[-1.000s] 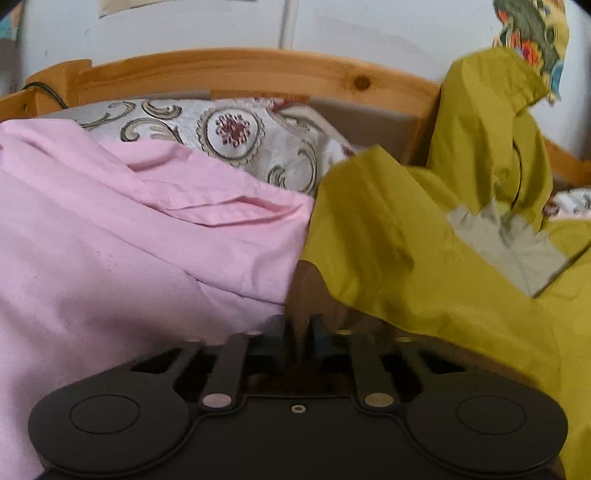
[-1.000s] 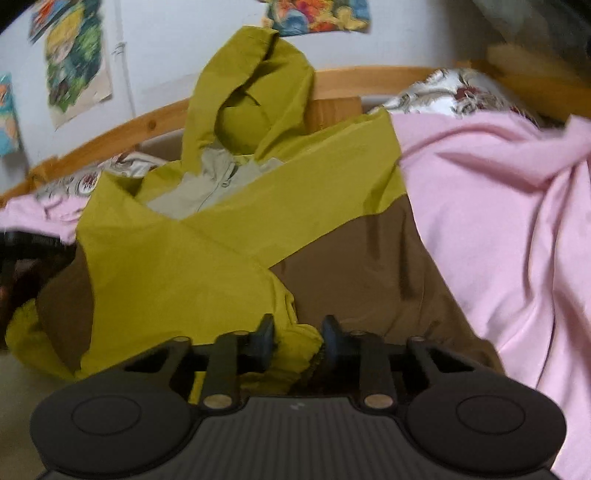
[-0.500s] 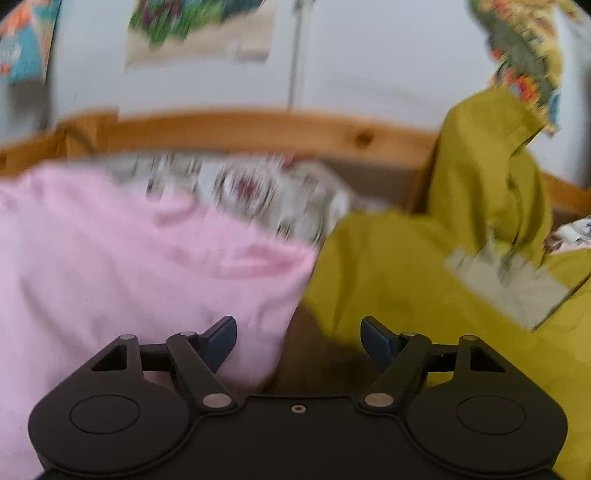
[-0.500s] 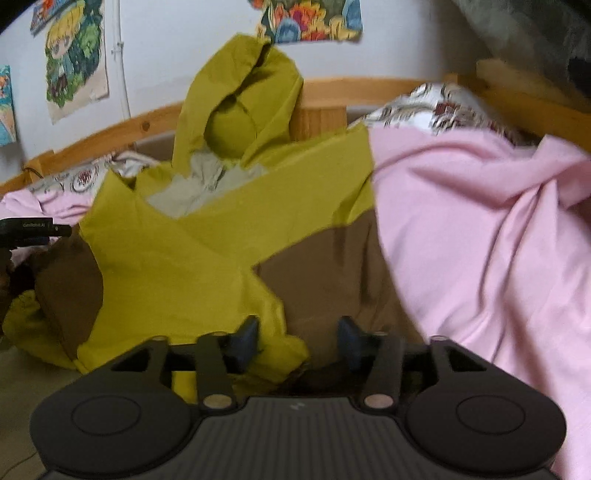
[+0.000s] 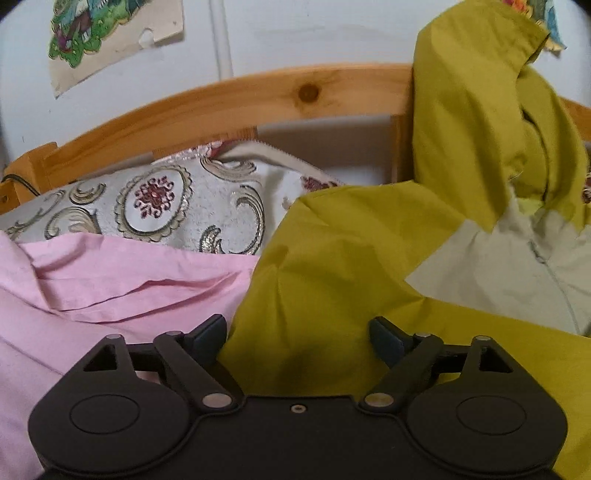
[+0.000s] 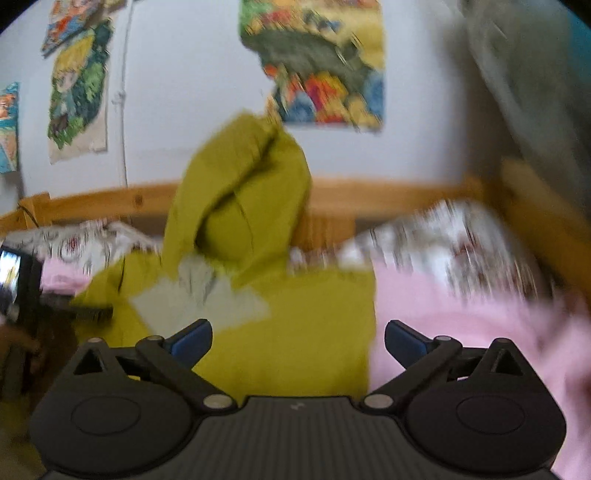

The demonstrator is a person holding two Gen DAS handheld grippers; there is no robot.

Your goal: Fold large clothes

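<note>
Olive hooded jacket [image 5: 332,258], folded, hood upright

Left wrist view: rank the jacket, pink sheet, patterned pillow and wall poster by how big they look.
1. Jacket
2. Pink sheet, enlarged by nearness to the camera
3. Patterned pillow
4. Wall poster, partly cut off

Both cameras sit on the handheld grippers and look forward along the fingers, slightly downward, toward the wooden headboard [image 5: 280,99]. The left wrist view is close to the bed and sharp; the headboard runs across its upper part, and the olive jacket [image 5: 351,266] lies below it, to the right. The right wrist view is blurred; here the headboard [image 6: 110,201] is lower and farther, with more wall above. Both views share the headboard, the jacket [image 6: 295,332] and the pink sheet [image 5: 92,295].
</note>
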